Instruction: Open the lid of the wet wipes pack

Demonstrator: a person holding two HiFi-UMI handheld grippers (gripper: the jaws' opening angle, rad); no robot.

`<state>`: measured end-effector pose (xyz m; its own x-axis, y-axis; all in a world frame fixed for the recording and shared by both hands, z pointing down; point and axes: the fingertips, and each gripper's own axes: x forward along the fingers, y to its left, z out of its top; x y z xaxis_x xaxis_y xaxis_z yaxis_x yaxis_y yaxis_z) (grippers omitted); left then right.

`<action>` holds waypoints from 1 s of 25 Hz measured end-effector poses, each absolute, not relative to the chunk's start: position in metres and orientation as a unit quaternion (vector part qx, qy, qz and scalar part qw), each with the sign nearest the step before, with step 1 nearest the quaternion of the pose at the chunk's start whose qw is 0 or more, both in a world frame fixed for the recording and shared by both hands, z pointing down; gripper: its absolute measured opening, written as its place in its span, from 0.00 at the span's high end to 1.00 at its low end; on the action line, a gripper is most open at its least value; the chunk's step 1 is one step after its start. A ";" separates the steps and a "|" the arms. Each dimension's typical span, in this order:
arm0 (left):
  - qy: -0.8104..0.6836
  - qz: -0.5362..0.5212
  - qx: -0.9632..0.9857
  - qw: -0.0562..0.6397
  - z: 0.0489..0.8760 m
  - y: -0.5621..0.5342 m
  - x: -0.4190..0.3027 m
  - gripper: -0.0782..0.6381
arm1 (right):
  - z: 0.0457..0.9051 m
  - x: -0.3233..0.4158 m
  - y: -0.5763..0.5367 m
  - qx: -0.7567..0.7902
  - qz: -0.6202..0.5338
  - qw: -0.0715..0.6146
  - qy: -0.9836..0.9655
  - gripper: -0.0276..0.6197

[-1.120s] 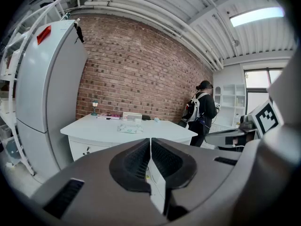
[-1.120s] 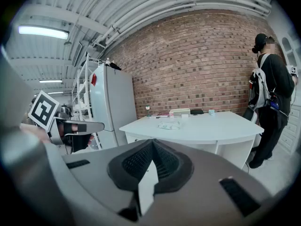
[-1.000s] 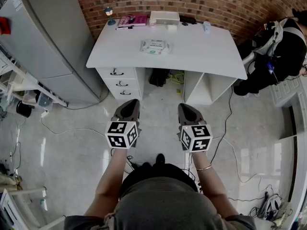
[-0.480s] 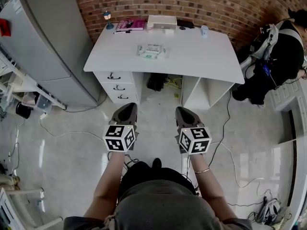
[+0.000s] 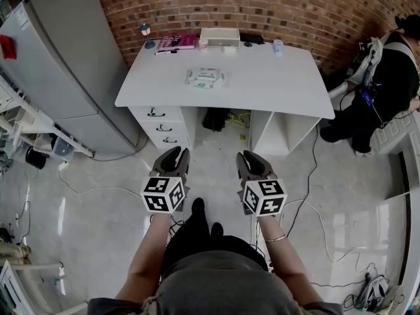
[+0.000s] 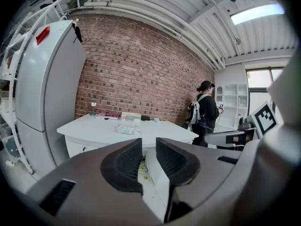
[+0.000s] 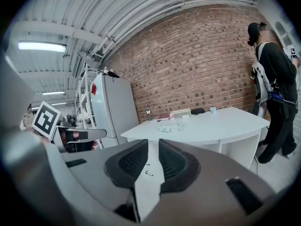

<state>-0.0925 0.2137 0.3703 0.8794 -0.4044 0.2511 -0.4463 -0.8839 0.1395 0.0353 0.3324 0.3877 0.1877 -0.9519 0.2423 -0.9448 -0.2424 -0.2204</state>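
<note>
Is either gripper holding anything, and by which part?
Nothing. The left gripper and right gripper have just been opening, empty; the wet wipes pack lies on the desk.

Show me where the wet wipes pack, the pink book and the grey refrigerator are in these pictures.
Soft white-green wet wipes pack (image 5: 205, 77), head view, middle of its top face.
Flat pink book (image 5: 180, 41), head view, centre of its cover.
Tall grey refrigerator (image 6: 42, 79), left gripper view, its upper door.

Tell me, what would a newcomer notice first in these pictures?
The left gripper and right gripper hang side by side above the floor, their jaws just opened, nothing between them. Ahead, a white desk against the brick wall bears the wet wipes pack, far from both.
</note>
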 end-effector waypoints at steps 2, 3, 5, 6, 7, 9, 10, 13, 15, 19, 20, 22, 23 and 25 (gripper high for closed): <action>-0.219 0.110 0.965 0.096 0.370 0.211 -0.088 0.76 | 0.389 0.039 0.329 -0.771 -0.168 0.011 0.615 0.86; -0.219 0.111 0.965 0.095 0.371 0.209 -0.086 0.75 | 0.390 0.041 0.327 -0.770 -0.170 0.011 0.614 0.85; -0.220 0.113 0.964 0.095 0.372 0.204 -0.082 0.72 | 0.392 0.045 0.322 -0.770 -0.174 0.009 0.614 0.83; -0.220 0.113 0.964 0.095 0.372 0.201 -0.079 0.72 | 0.392 0.047 0.319 -0.769 -0.174 0.008 0.615 0.83; -0.219 0.114 0.964 0.095 0.373 0.197 -0.077 0.71 | 0.393 0.050 0.316 -0.769 -0.174 0.007 0.615 0.83; -0.218 0.113 0.964 0.099 0.375 0.189 -0.071 0.70 | 0.393 0.055 0.310 -0.770 -0.174 0.005 0.614 0.82; -0.217 0.112 0.964 0.102 0.376 0.184 -0.068 0.70 | 0.394 0.058 0.306 -0.770 -0.175 0.004 0.613 0.81; -0.217 0.112 0.964 0.107 0.379 0.168 -0.060 0.70 | 0.395 0.067 0.294 -0.770 -0.177 0.000 0.613 0.80; -0.214 0.113 0.964 0.108 0.381 0.156 -0.052 0.69 | 0.396 0.073 0.284 -0.770 -0.177 -0.004 0.613 0.79; -0.208 0.108 0.966 0.106 0.382 0.128 -0.035 0.69 | 0.396 0.087 0.259 -0.771 -0.178 -0.009 0.612 0.79; -0.207 0.108 0.967 0.105 0.382 0.121 -0.030 0.69 | 0.396 0.090 0.252 -0.771 -0.178 -0.010 0.612 0.79; -0.205 0.111 0.967 0.104 0.383 0.105 -0.020 0.69 | 0.396 0.097 0.236 -0.770 -0.178 -0.012 0.613 0.79; -0.203 0.113 0.967 0.105 0.384 0.097 -0.015 0.68 | 0.396 0.101 0.228 -0.769 -0.178 -0.013 0.613 0.79; -0.201 0.116 0.967 0.107 0.387 0.081 -0.005 0.67 | 0.395 0.109 0.210 -0.769 -0.177 -0.018 0.614 0.79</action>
